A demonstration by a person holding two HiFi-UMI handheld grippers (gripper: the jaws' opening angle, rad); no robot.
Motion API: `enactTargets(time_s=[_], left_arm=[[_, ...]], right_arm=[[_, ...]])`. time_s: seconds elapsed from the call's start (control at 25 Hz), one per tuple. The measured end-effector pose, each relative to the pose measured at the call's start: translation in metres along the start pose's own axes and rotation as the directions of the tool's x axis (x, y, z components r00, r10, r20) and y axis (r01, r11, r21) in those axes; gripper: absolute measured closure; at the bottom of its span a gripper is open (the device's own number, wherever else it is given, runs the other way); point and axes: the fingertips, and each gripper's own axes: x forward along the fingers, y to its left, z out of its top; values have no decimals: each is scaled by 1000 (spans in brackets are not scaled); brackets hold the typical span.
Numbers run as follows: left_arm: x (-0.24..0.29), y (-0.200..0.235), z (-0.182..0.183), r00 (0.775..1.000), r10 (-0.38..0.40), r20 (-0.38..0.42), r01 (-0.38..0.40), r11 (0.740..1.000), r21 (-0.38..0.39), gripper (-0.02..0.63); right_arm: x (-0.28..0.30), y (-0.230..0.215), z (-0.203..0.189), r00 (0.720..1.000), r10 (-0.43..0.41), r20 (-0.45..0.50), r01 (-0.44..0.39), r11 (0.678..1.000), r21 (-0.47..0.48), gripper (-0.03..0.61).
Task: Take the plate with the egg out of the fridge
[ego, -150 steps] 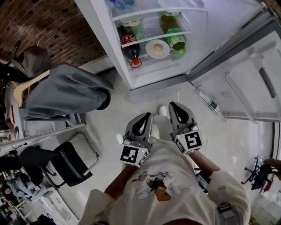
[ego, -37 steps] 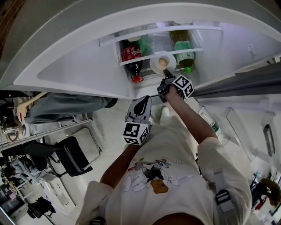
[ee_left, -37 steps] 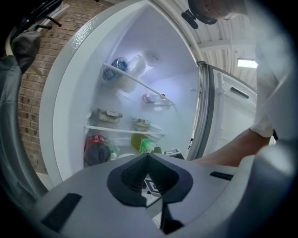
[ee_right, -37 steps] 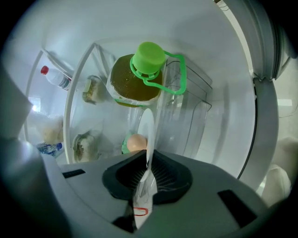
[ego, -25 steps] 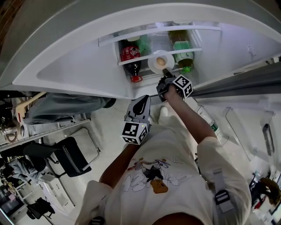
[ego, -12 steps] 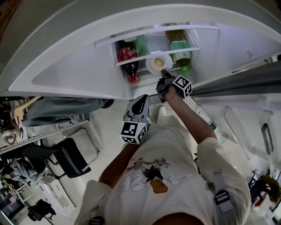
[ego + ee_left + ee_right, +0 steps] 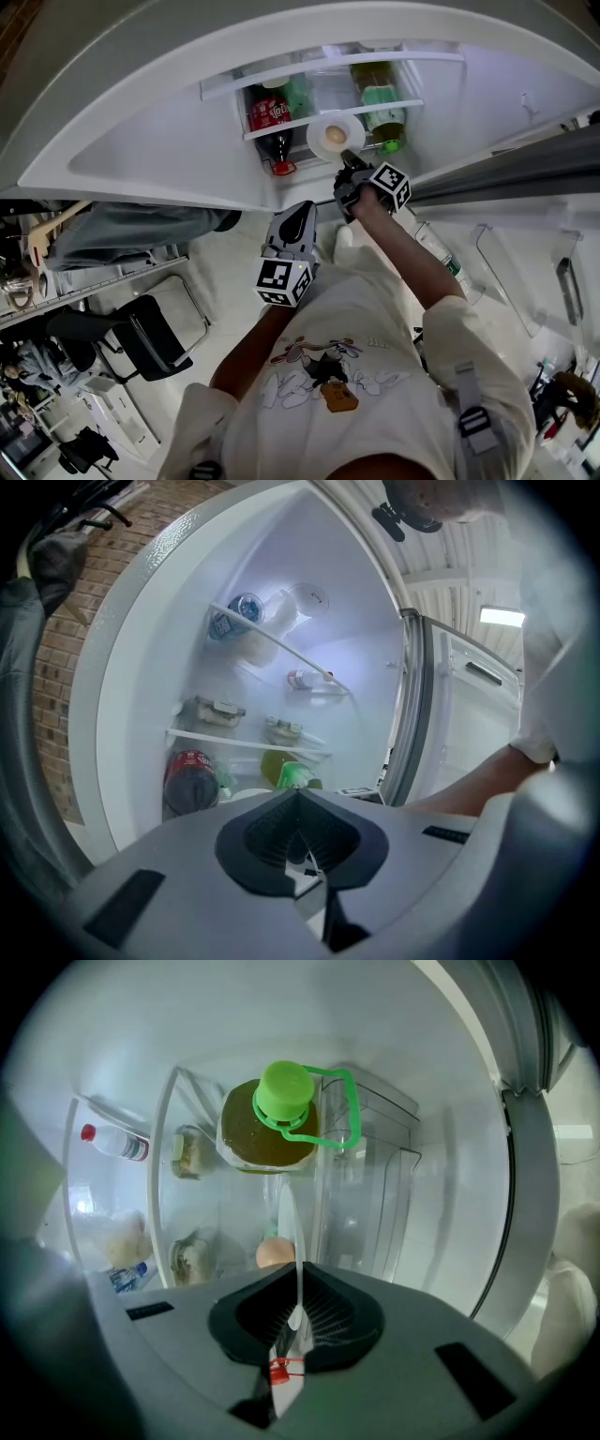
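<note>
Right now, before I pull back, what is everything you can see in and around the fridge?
white fridge: one, white, door open
round white plate: one, white, lower shelf, rim clamped by a gripper
egg: one, tan, on the plate
cola bottle with red label: one, dark, left of the plate
bottle of yellow-green liquid with green cap: one, right of the plate
small clear bottle with red cap: one, lying on an upper shelf
grey garment on a wooden hanger: one, left of the fridge
black chair: one, lower left
left gripper: grey, shut, empty, below the opening
right gripper: grey, shut on the plate's rim
</note>
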Motion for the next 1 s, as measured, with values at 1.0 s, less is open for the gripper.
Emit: enactTargets(time_s=[1.0], left_arm=[[-4, -3, -4, 1000, -10, 0, 10, 999, -38, 606]], right_arm=[[-68, 42, -27, 983, 98, -155, -104, 994, -27, 560]])
